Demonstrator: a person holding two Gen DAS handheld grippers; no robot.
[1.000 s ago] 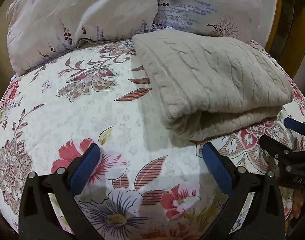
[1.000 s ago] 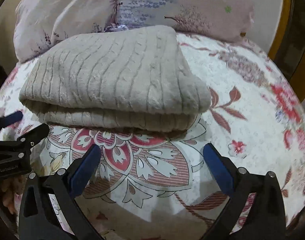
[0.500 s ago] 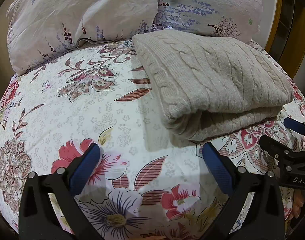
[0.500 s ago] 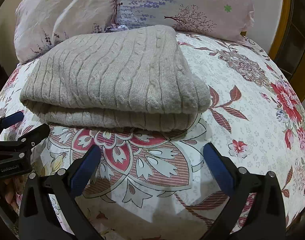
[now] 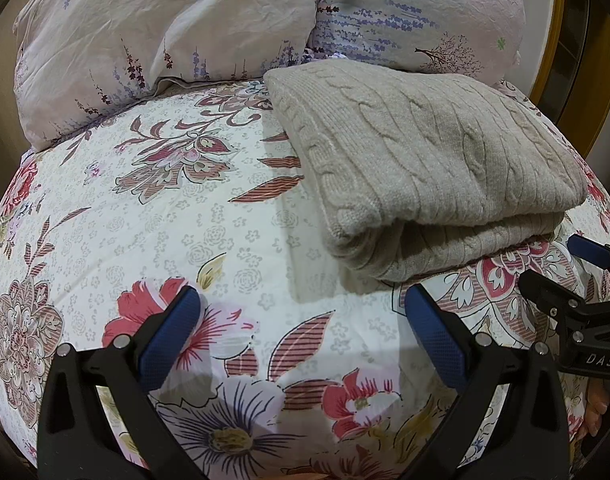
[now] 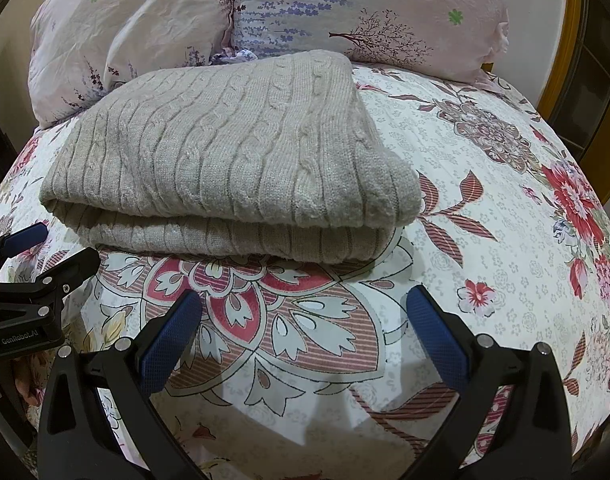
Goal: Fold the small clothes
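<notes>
A beige cable-knit sweater (image 5: 425,160) lies folded in a thick rectangle on the floral bedspread (image 5: 165,220); it also shows in the right wrist view (image 6: 233,152). My left gripper (image 5: 301,312) is open and empty, hovering over the bedspread in front of the sweater's left corner. My right gripper (image 6: 305,312) is open and empty, just in front of the sweater's near folded edge. Each gripper shows at the edge of the other's view: the right one (image 5: 577,280) and the left one (image 6: 37,260).
Two floral pillows (image 5: 165,32) (image 5: 417,12) lie behind the sweater at the head of the bed. A wooden frame (image 6: 565,52) stands at the right. Open bedspread (image 6: 505,220) lies to the sweater's right and left.
Almost nothing has moved. Both grippers stay open in front of the folded sweater, with only a slight shift of view.
</notes>
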